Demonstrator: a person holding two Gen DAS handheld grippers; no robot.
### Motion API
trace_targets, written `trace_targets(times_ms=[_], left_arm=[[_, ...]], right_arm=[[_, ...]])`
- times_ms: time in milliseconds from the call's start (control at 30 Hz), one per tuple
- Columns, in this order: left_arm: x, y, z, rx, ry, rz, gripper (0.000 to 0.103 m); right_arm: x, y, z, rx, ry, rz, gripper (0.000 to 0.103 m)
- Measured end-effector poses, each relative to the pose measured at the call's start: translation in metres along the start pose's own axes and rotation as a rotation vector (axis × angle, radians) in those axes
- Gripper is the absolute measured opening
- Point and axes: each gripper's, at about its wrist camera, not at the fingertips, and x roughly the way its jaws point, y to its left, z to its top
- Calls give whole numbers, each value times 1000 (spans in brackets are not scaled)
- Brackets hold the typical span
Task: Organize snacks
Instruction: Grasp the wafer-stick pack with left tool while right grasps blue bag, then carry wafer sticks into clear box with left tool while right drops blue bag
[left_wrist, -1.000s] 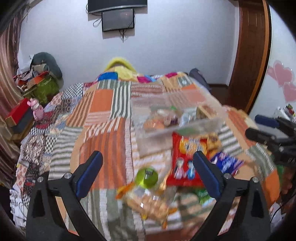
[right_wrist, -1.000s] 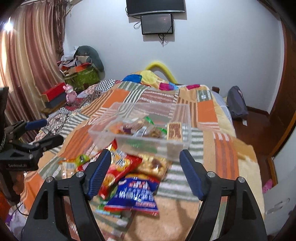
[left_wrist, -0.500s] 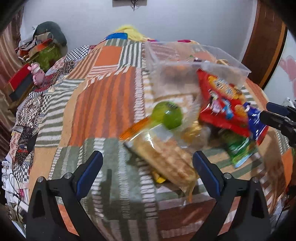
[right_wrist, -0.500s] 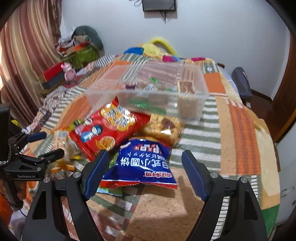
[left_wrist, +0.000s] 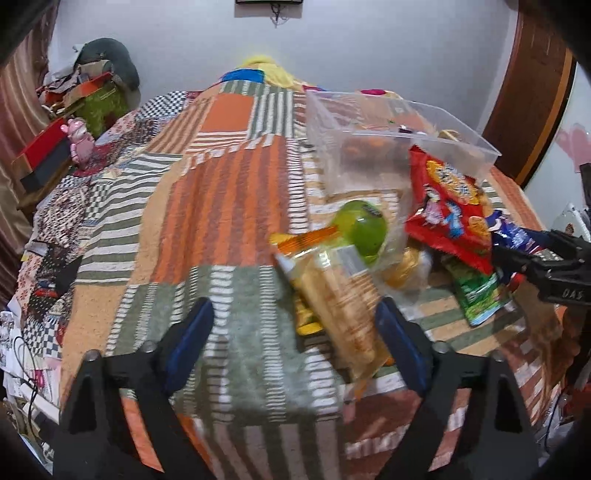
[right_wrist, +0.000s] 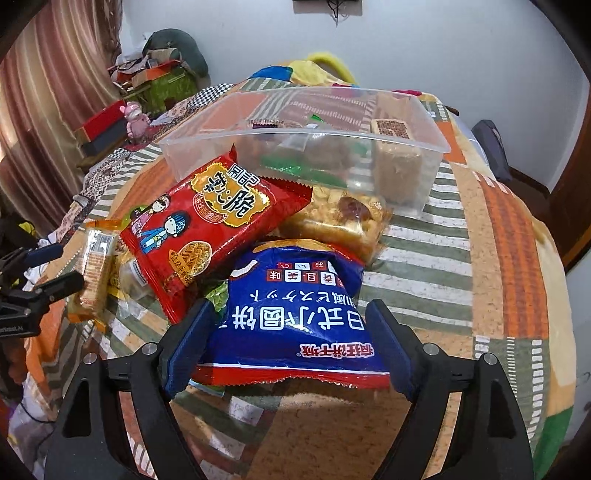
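Note:
A clear plastic bin (right_wrist: 436, 147) holding several snacks stands on the patchwork bed. In front of it lies a pile: a red noodle pack (right_wrist: 207, 225), a blue rice-cracker bag (right_wrist: 295, 317), a clear pastry pack (right_wrist: 343, 218). My right gripper (right_wrist: 286, 332) is open with its fingers on either side of the blue bag. My left gripper (left_wrist: 295, 332) is open, low over a clear biscuit pack (left_wrist: 340, 295) that lies next to a green ball-shaped snack (left_wrist: 364, 229). The red pack (left_wrist: 447, 210) and bin (left_wrist: 332, 122) also show in the left wrist view.
The bed's patchwork blanket (left_wrist: 221, 206) stretches left of the pile. A green packet (left_wrist: 476, 291) lies under the red pack. Boxes and a pink toy (left_wrist: 79, 140) sit beside the bed at left. A brown door (left_wrist: 532, 92) stands at the right.
Both grippers have dropped and moved forward toward the snack pile. The right one now straddles the blue bag; the left one has closed in on the biscuit pack.

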Motion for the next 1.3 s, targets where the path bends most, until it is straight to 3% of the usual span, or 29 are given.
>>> trace_targets(times_ms=[233, 367, 433, 533, 600, 667, 767, 867, 933, 1000, 1067, 1300], left_arm=[[22, -23, 2, 18, 42, -17, 57], [30, -26, -1, 23, 61, 11, 51], [29, -24, -2, 14, 61, 26, 37], [24, -17, -1, -11, 62, 9, 27], [19, -14, -1, -19, 59, 2, 21], [12, -13, 1, -15, 42, 7, 21], [-1, -16, 2, -6, 17, 2, 21], [-14, -21, 5, 4, -10, -8, 21], [-21, -24, 6, 9, -23, -19, 21], [-26, -26, 8, 15, -30, -31, 21], [-29, -29, 10, 21, -37, -40, 21], [-30, -38, 13, 38, -44, -60, 21]], right_arm=[[1, -2, -3, 13, -4, 15, 79], [-3, -5, -4, 21, -23, 24, 72], [-8, -8, -4, 39, -44, 23, 67], [-14, -10, -6, 53, -68, 28, 60], [-17, -9, -6, 55, -78, 38, 50], [-25, -10, -4, 57, -89, 54, 27], [-29, -13, -1, 61, -89, 65, 20], [-27, -13, 1, 61, -74, 55, 23], [-25, -15, 3, 75, -61, 37, 34], [-20, -17, 5, 85, -57, 35, 67], [-13, -15, 7, 84, -44, 27, 78], [27, -16, 9, 91, 54, 14, 77]])
